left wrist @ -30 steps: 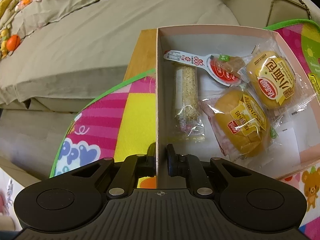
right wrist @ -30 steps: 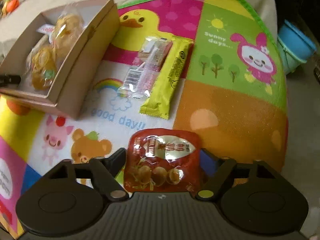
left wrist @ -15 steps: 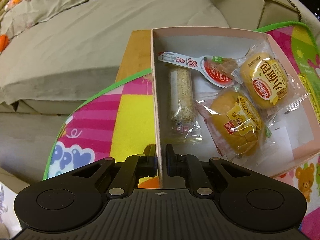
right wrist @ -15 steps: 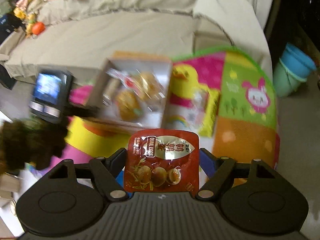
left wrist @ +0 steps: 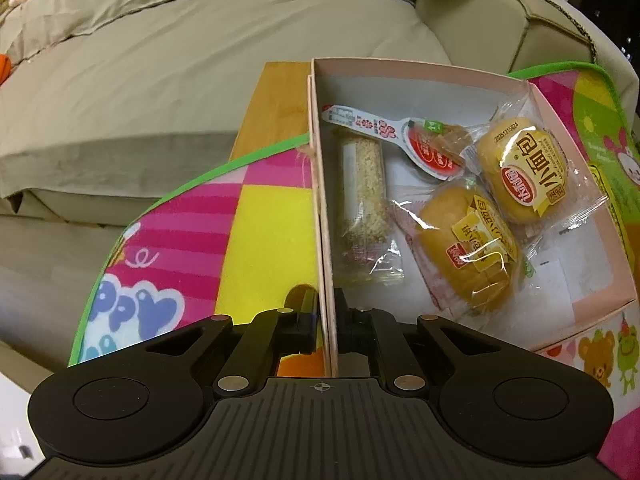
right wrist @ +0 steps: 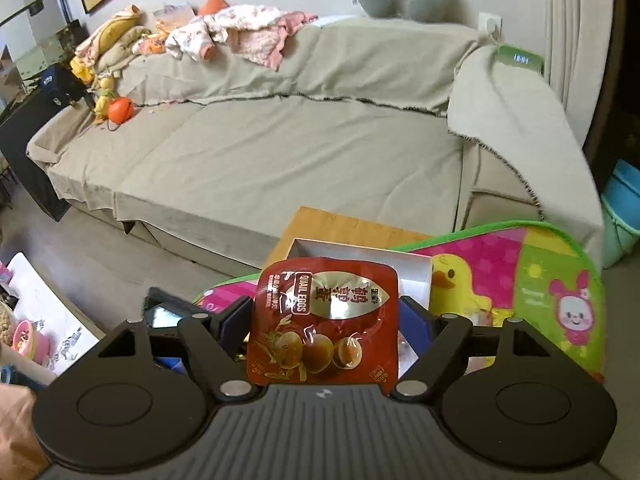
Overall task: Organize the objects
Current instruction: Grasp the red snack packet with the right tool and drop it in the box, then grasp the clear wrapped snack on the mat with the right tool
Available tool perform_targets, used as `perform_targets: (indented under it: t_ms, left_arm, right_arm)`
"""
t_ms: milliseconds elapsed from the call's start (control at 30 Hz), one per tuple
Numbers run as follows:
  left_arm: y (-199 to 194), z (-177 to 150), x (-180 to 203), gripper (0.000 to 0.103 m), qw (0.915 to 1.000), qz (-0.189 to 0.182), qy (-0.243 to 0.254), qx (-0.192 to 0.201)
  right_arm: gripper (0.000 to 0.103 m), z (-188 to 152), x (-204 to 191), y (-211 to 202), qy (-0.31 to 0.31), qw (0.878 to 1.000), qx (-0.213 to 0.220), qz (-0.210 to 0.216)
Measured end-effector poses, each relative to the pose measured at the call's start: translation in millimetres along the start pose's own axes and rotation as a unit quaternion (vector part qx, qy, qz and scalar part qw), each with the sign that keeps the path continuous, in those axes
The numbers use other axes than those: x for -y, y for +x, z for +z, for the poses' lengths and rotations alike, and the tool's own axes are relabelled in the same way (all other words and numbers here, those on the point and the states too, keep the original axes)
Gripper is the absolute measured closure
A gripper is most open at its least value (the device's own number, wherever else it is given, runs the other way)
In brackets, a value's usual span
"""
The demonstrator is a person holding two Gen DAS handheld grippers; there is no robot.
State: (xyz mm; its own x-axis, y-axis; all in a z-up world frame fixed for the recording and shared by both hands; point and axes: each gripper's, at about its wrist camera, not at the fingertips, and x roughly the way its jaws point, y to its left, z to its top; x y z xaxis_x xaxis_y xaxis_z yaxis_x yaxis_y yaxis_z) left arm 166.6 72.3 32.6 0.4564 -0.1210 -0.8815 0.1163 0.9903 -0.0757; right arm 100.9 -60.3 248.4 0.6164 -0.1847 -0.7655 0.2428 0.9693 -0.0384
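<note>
Sofa [left wrist: 200,80] behind mat [left wrist: 264,224]. Left gripper [left wrist: 327,312] clamps box [left wrist: 440,76] wall, 1 finger inside, 1 outside. Box holds 2 buns [left wrist: 520,168], 1 bar [left wrist: 364,184] lengthwise along that wall, 1 spoon-shaped pack [left wrist: 400,136].

Right view: sofa [right wrist: 300,152], mat [right wrist: 540,280]. Right gripper [right wrist: 324,312] pinches egg pack [right wrist: 324,320] upright, hiding much of the box [right wrist: 412,268].

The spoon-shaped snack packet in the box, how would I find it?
Find the pink cardboard box on the colourful play mat. Near its far wall lies the spoon-shaped packet, above the two bun packs. Only it has a long white handle and a round red end.
</note>
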Motion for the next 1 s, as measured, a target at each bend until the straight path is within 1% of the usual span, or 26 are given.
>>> perform_targets:
  t_ms: [67,167,200,267,333,400,467,533,600,733,800,900,1000]
  left_arm:
    - [1,-1,0,0.095,1.0,-0.002,-0.006,0.002]
    - [1,1,2,0.094,1.0,0.003,0.007,0.001]
    - [1,1,2,0.095,1.0,0.001,0.005,0.0]
    - [1,2,1,0.095,1.0,-0.002,0.006,-0.001]
    - [2,4,0,0.095,1.0,-0.003,0.006,-0.002]
    - [3,7,-1,0.095,1.0,-0.003,0.006,-0.004]
    - [5,10,0,0.095,0.9999,0.001,0.009,-0.006]
    - [7,13,1,0.094,0.9999,0.005,0.011,-0.009]
    - [8,16,2,0.094,0.9998,0.006,0.017,-0.013]
    - [8,16,4,0.095,0.9994,0.007,0.031,-0.016]
    - [8,16,4,0.095,0.9992,0.008,0.036,-0.016]
    - [7,14,6,0.094,0.999,0.011,0.042,-0.015]
    - [7,13,8,0.094,0.9988,0.017,0.043,-0.014]
  right_arm:
    - [0.025,5,4,17,0.017,1.0,-0.009,0.001]
    - [0.025,19,8,38,0.045,0.999,-0.008,0.011]
    - [0.025,24,8,45,0.046,0.999,-0.002,0.01]
    - [0.024,34,3,66,0.029,1.0,0.005,-0.007]
    - [0.024,40,2,87,0.015,1.0,-0.005,-0.02]
    - [0.024,37,6,90,0.012,1.0,-0.008,-0.021]
    - [0.019,26,12,80,0.01,1.0,-0.006,-0.024]
    - [0.019,7,23,68,0.007,0.999,-0.01,-0.038]
    - [0.019,-15,35,58,0.001,0.998,-0.027,-0.06]
    - [0.019,-64,60,42,-0.023,0.99,-0.064,-0.124]
    - [0.019,-80,75,38,-0.011,0.987,-0.081,-0.136]
    - [0.019,-91,94,37,0.004,0.986,-0.087,-0.142]
    - [0.019,-90,116,47,0.015,0.986,-0.087,-0.141]
